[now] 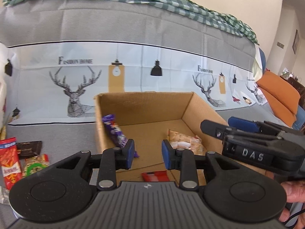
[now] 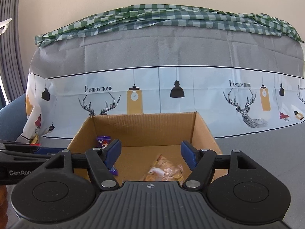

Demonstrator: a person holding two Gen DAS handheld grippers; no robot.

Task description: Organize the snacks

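An open cardboard box (image 1: 144,105) sits on a grey cloth-covered surface. Inside it, a purple snack packet (image 1: 114,131) leans against the left wall, and a clear bag of pale biscuits (image 1: 184,140) lies near the right side. A red packet (image 1: 155,176) seems to lie at the near edge, partly hidden. More snacks, including a red bag (image 1: 9,160), lie left of the box. The left gripper (image 1: 147,153) and right gripper (image 2: 150,153) hover over the box, fingers spread, pinching nothing.
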